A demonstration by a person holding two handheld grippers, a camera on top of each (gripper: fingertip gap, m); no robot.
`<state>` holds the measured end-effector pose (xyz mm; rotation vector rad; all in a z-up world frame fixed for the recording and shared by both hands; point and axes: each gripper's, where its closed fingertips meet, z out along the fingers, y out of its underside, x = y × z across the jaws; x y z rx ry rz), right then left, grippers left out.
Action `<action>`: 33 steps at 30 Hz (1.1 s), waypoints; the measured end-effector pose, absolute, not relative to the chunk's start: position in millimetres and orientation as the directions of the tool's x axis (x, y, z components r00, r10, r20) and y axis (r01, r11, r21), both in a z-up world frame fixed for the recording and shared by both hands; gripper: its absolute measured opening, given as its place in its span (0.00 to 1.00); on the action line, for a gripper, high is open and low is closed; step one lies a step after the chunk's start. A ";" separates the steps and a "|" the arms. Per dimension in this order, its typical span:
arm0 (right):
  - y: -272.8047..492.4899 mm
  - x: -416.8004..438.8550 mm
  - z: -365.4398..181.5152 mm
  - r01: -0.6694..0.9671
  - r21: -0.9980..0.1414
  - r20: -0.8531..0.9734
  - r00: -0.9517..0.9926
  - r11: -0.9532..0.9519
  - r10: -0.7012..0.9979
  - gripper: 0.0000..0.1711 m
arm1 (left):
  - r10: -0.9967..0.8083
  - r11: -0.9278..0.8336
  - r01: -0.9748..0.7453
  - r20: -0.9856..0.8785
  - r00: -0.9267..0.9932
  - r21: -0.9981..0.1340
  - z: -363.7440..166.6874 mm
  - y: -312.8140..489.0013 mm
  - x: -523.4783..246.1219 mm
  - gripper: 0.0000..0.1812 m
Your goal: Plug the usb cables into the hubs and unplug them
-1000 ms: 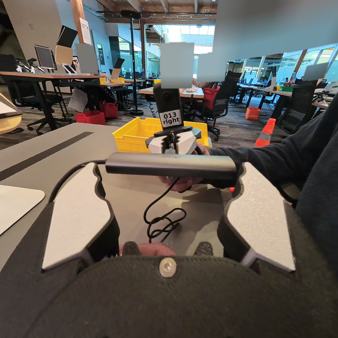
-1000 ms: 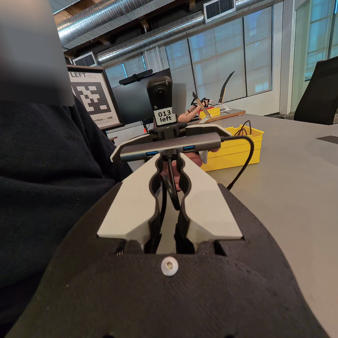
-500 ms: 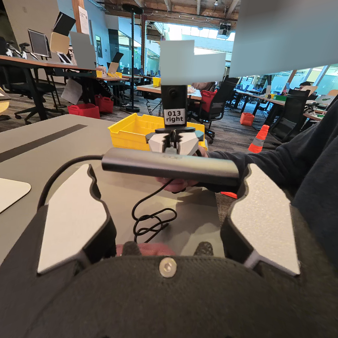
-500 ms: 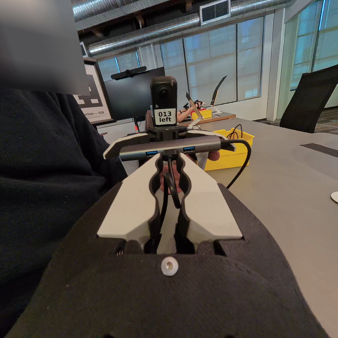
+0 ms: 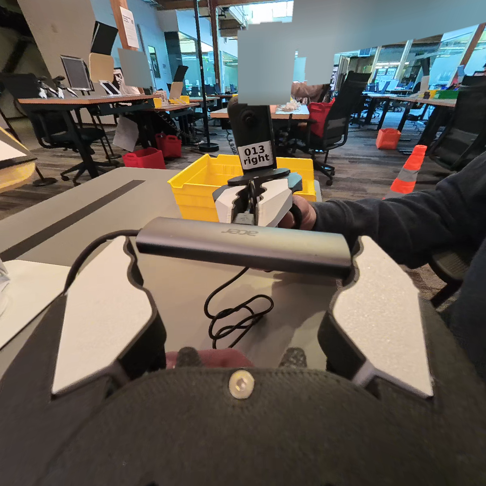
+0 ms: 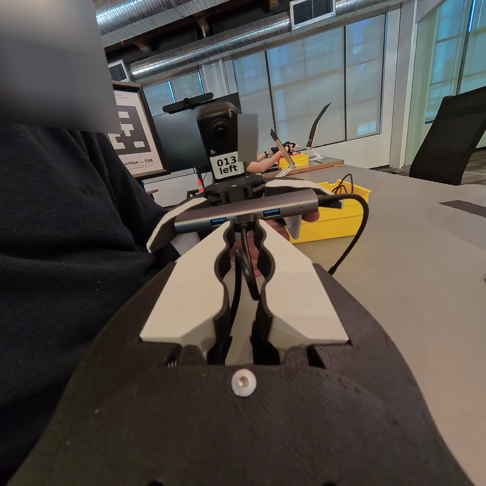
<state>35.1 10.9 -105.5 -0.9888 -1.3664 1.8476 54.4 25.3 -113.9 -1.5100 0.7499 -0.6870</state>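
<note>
My left gripper (image 5: pixel 243 247) is shut on a dark grey usb hub (image 5: pixel 242 244), held crosswise by its two ends above the grey table. My right gripper (image 5: pixel 248 215) faces it from the far side, shut on a grey usb plug (image 5: pixel 246 218). In the right wrist view the plug (image 6: pixel 244 218) sits at the hub's (image 6: pixel 289 206) middle port, between two blue ports; how deep it goes is hidden. My right gripper (image 6: pixel 243 223) pinches it, and the left gripper (image 6: pixel 244 207) shows behind. The plug's black cable (image 5: pixel 236 315) hangs down and coils on the table. The hub's own cable (image 6: pixel 360 226) loops off its end.
A yellow bin (image 5: pixel 200 189) stands on the table (image 5: pixel 79 210) behind the right gripper. Another yellow bin (image 6: pixel 339 218) holding cables sits beyond the hub. A white pad (image 5: pixel 26 289) lies at the left. A dark sleeve (image 5: pixel 394 218) reaches in from the right. Less than 4 cm separates the two grippers' tips.
Both grippers have shifted slightly together, and the hub's tilt has changed a little. The right gripper stays shut on the plug at the hub's middle port.
</note>
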 end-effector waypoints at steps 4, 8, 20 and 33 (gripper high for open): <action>9.6 36.5 -106.2 -0.050 -0.964 -0.195 -0.529 -0.260 0.826 0.07 | -0.803 -0.043 -0.060 -0.001 0.596 -0.997 -114.5 23.6 56.3 0.81; 8.9 38.0 -106.8 -0.042 -0.963 -0.203 -0.542 -0.267 0.816 0.07 | -0.816 -0.043 -0.051 0.005 0.577 -0.998 -113.6 20.5 56.0 0.80; 11.8 42.7 -107.1 -0.058 -0.958 -0.203 -0.548 -0.280 0.811 0.07 | -0.811 -0.044 -0.067 -0.003 0.585 -0.997 -113.9 20.5 49.8 0.77; 13.4 42.5 -109.5 -0.063 -0.960 -0.195 -0.544 -0.272 0.816 0.07 | -0.834 -0.076 -0.015 0.056 0.550 -0.997 -108.1 16.5 53.1 0.78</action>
